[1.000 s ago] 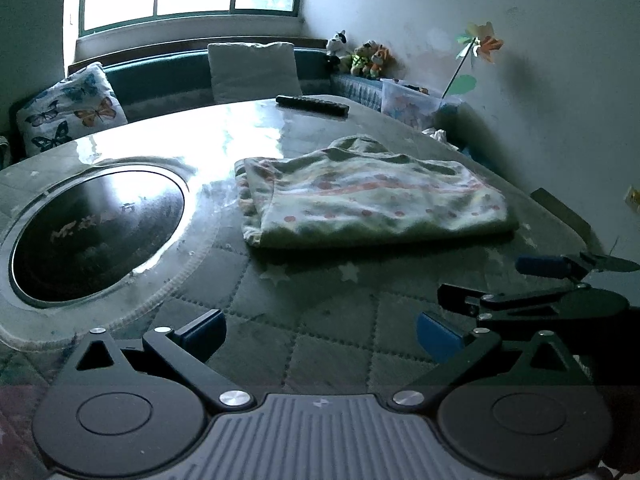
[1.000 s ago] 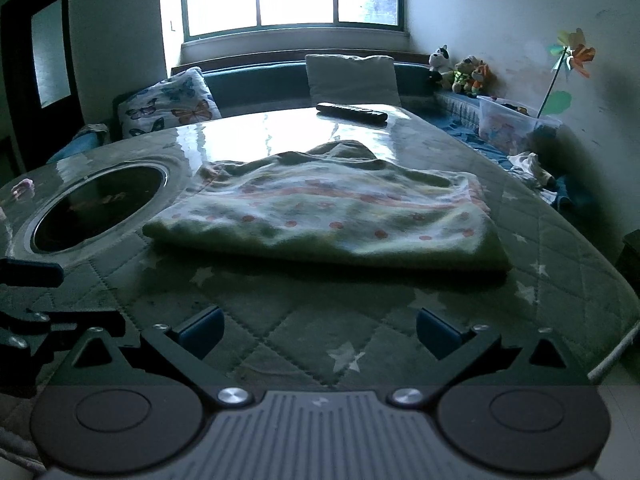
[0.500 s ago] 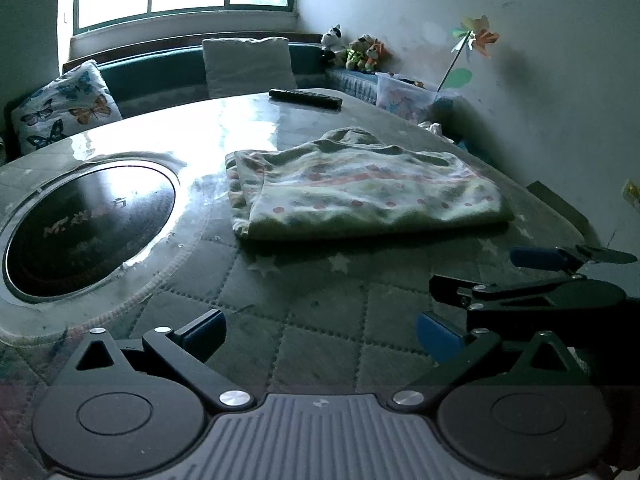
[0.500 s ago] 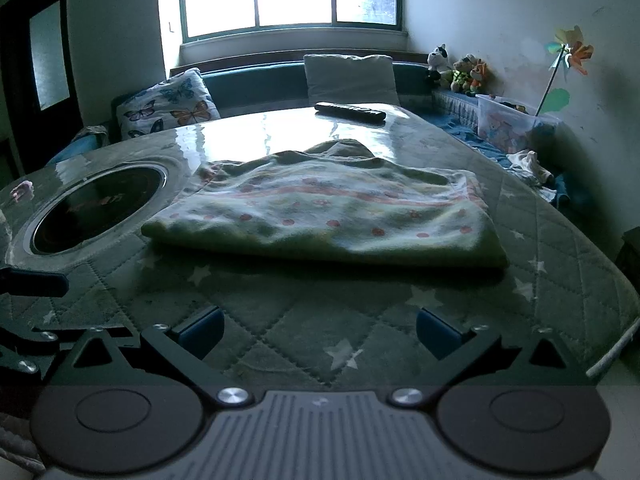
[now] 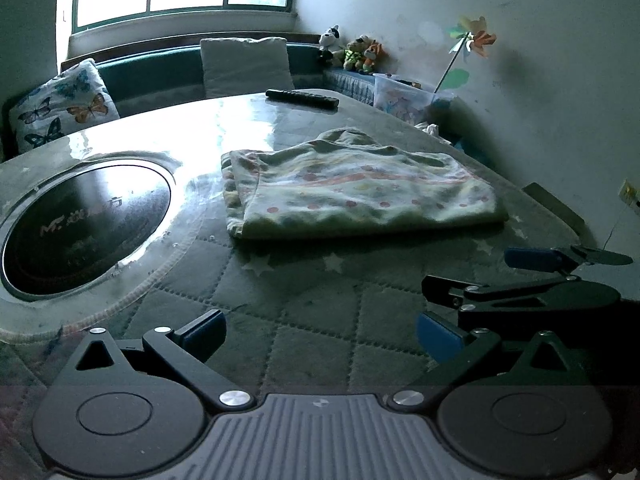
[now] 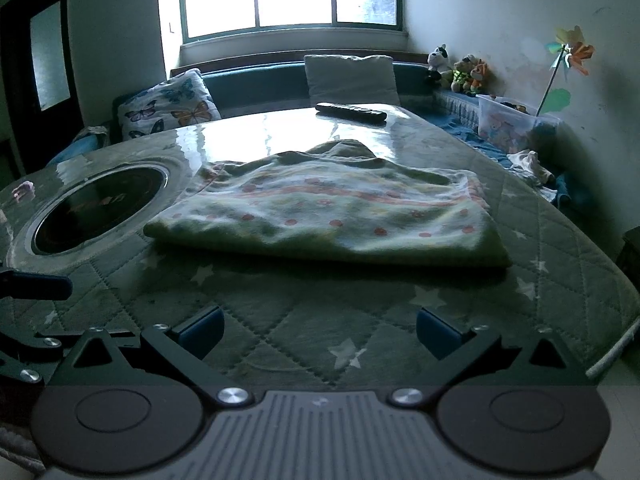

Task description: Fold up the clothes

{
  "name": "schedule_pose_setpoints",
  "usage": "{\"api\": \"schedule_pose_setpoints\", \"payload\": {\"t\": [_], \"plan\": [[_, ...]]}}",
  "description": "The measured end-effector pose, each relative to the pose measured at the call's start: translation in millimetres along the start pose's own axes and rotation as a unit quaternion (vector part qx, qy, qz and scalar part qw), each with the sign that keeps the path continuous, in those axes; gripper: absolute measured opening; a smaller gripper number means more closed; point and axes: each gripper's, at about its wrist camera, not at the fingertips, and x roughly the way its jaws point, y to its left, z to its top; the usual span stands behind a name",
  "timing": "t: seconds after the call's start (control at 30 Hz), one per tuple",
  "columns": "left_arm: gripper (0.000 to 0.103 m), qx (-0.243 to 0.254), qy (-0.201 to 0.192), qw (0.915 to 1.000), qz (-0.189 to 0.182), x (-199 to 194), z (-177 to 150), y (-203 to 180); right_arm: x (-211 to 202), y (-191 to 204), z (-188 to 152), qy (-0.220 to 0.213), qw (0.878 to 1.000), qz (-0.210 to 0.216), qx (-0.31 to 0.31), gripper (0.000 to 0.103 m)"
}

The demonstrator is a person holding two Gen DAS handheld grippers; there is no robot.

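Note:
A pale green garment with pink dots [image 5: 360,192] lies folded into a flat rectangle on the quilted green table cover [image 5: 304,304]. It also shows in the right wrist view [image 6: 332,216]. My left gripper [image 5: 320,334] is open and empty, low over the cover, well short of the garment's near edge. My right gripper [image 6: 318,332] is open and empty, also short of the near edge. The right gripper shows from the side in the left wrist view [image 5: 532,280].
A round black glass hob [image 5: 80,224] is set into the table at the left. A remote control [image 5: 302,98] lies at the far edge. Cushions [image 6: 170,104], a bench, soft toys [image 6: 460,68] and a plastic box [image 6: 512,122] stand behind and to the right.
Both grippers have drawn back slightly from the garment and stay open. The garment has not moved.

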Motion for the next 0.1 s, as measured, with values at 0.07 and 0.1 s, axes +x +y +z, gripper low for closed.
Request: {"api": "schedule_pose_setpoints", "payload": {"t": [0.07, 0.1], "plan": [[0.103, 0.000, 0.001, 1.0000, 0.001, 0.3, 0.3, -0.2, -0.3, -1.0, 0.1, -0.001, 1.000, 0.000, 0.001, 0.103], [0.103, 0.000, 0.002, 1.0000, 0.002, 0.5, 0.5, -0.3, -0.3, -1.4, 0.2, -0.001, 1.000, 0.001, 0.001, 0.103]]}}
